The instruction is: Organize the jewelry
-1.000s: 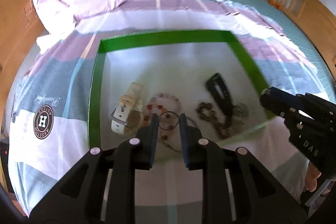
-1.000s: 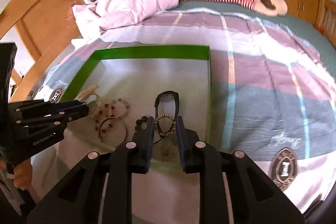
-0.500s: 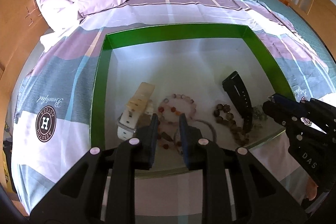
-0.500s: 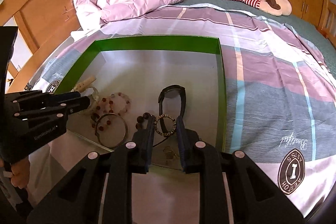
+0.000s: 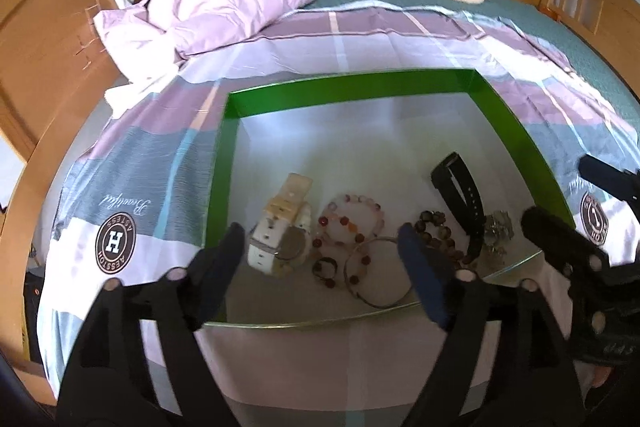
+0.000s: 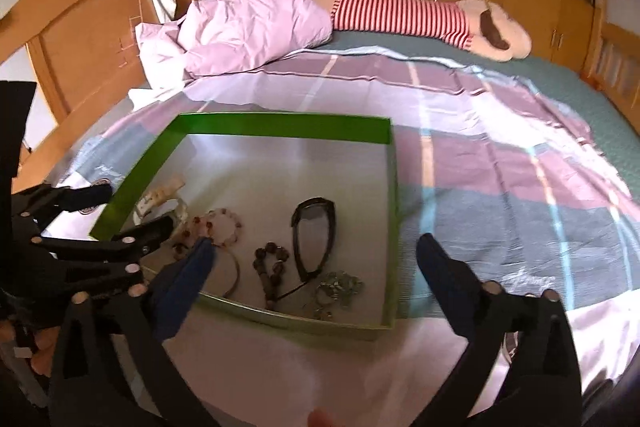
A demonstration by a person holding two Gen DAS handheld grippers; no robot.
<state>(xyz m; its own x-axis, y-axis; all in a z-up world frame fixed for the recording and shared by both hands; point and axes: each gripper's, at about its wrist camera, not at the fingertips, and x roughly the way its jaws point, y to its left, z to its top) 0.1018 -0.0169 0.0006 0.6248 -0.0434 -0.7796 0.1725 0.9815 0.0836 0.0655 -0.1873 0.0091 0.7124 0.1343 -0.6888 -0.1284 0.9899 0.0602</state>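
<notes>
Black fingers frame both views: my left gripper (image 5: pixel 320 259) and right gripper (image 6: pixel 316 263) hang spread wide, holding nothing, above the near rim of the green box (image 5: pixel 348 89). All the jewelry lies inside, along that near edge. From the left camera, the bangle (image 5: pixel 378 273) sits at 6 o'clock, the white watch (image 5: pixel 280 231) at 9, the pink bracelet (image 5: pixel 352 219) just beyond, the black strap (image 5: pixel 460 187) at 2. I'd pick one piece, descend straight, avoid snagging neighbours.

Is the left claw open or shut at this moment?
Open. In the left wrist view the left claw has its two fingers spread wide, nothing between them, above the white watch and bangle in the green box.
</notes>
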